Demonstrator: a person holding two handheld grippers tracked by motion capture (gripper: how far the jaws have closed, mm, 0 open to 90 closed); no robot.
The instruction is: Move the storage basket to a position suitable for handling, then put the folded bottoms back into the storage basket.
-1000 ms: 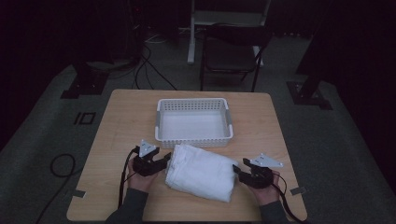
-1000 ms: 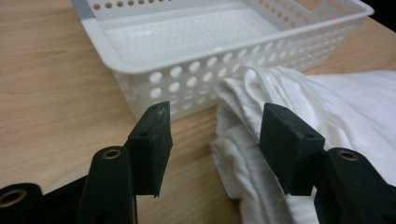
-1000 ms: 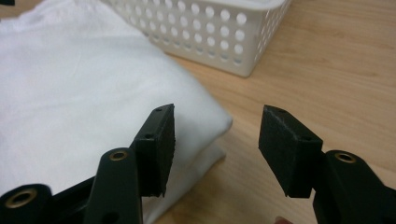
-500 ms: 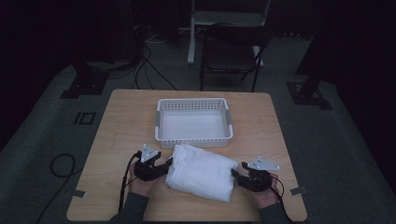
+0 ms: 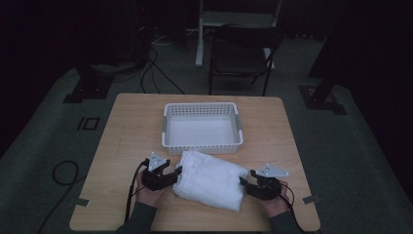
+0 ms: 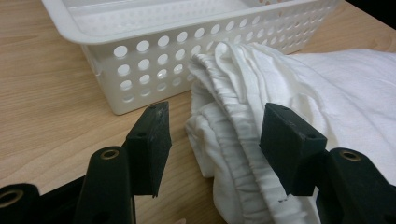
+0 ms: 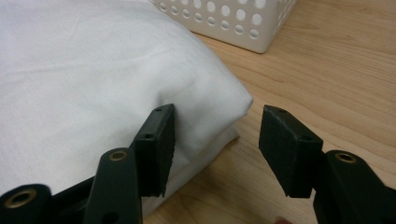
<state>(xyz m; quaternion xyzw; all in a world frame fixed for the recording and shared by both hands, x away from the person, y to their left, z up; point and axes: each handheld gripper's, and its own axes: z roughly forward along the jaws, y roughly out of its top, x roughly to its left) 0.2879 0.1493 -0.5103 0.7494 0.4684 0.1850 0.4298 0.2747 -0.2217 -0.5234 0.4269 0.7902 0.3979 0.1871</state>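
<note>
I've got the left gripper (image 6: 212,135) at the gathered edge of the folded white cloth (image 5: 212,179), jaws part open w/ the bunched hem between the pads, not pinched. Right gripper (image 7: 215,149) sits at the opposite corner, jaws approx. half open; its left pad touches the cloth, the other is over bare table (image 5: 126,131). White basket (image 5: 202,127) just beyond the cloth.
</note>
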